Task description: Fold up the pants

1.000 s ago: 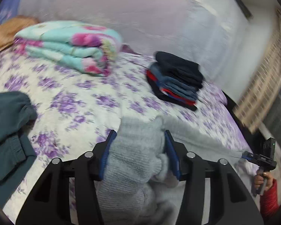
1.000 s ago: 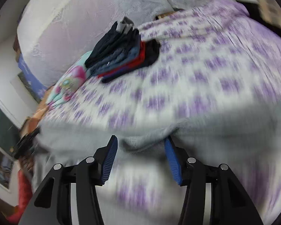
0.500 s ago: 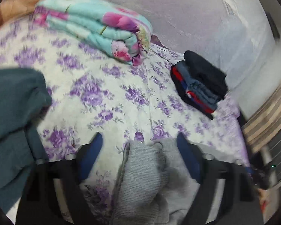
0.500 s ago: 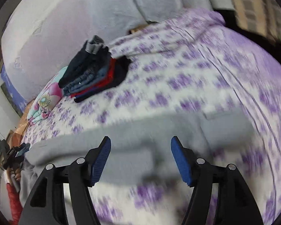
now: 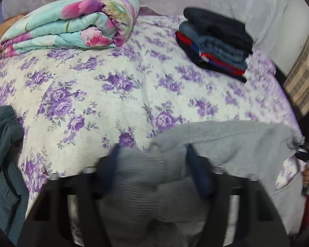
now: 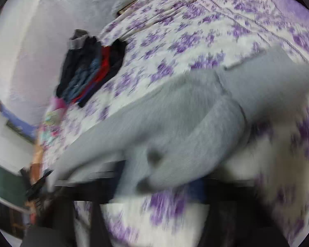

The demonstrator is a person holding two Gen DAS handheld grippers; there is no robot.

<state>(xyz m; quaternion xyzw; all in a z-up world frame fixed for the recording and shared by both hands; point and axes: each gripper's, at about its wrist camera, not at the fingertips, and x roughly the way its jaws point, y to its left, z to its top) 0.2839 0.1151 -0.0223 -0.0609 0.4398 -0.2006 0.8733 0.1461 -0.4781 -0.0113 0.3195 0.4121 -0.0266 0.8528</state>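
Grey knit pants [image 5: 232, 142] lie stretched across the near part of the flowered bedspread [image 5: 105, 86]. My left gripper [image 5: 152, 164] has its blue-padded fingers on either side of the ribbed grey waistband [image 5: 138, 175], which bunches between them. In the right wrist view the grey pants [image 6: 175, 113] run diagonally, heavily blurred, and drape over my right gripper [image 6: 158, 183]. Its fingers are smeared by motion blur and mostly covered by cloth.
A folded floral quilt [image 5: 72, 24] lies at the back left. A stack of folded dark clothes [image 5: 216, 41] sits at the back right and shows in the right wrist view [image 6: 90, 70]. A dark teal garment [image 5: 4, 160] lies at the left edge.
Both grippers moved, with the pants pulled out longer across the bed. The left jaws stand wider apart than a second ago. The right view has rotated and blurred.
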